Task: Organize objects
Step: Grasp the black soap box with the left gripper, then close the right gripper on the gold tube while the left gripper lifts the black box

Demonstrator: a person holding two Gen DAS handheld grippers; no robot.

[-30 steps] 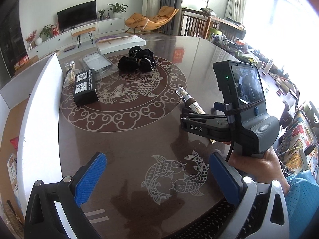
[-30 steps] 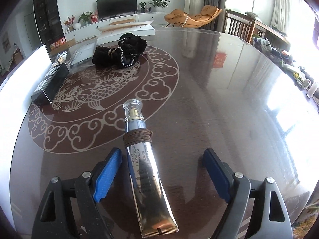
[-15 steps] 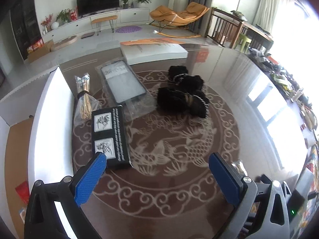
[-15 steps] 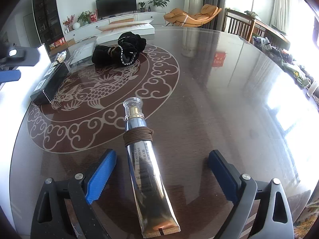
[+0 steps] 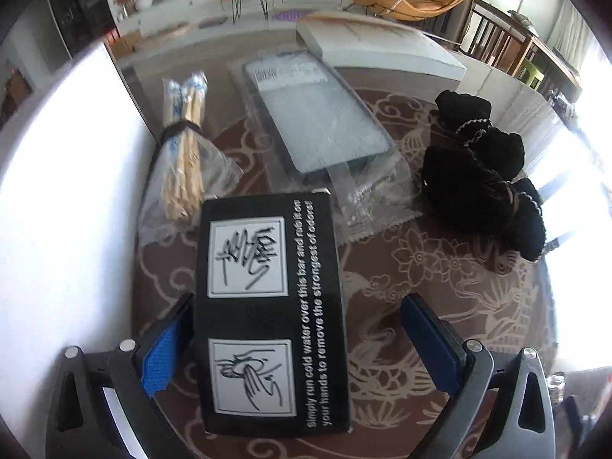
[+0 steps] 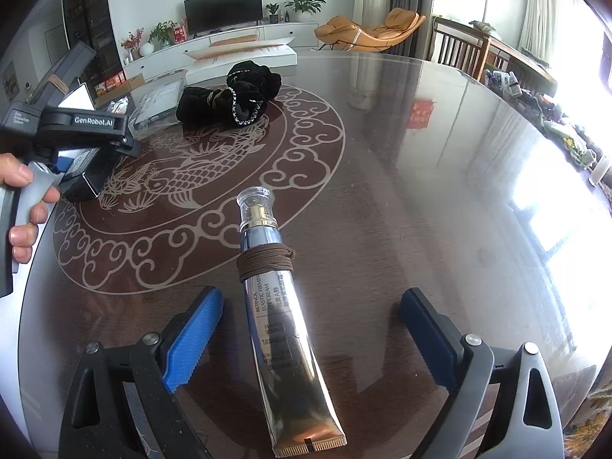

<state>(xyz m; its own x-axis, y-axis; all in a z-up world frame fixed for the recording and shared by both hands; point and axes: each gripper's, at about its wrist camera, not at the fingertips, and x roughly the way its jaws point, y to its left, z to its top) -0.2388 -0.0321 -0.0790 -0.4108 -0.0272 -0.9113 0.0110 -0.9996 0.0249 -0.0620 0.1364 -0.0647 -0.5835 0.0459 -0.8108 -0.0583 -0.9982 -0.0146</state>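
My left gripper (image 5: 298, 340), jaws apart, straddles the black box (image 5: 267, 313), whose long axis runs up the frame's center.

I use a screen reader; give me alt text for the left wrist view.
The open left gripper straddles a black box on a patterned table. Beyond lie bagged sticks, a wrapped grey tray and black cloth.

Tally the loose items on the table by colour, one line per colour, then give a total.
Black: 2, the black box and the black fabric bundle
Clear plastic wrapped: 2, the chopstick pack and the wrapped grey slab
Silver: 1, the cream tube
White: 1, the flat white box
Total: 6
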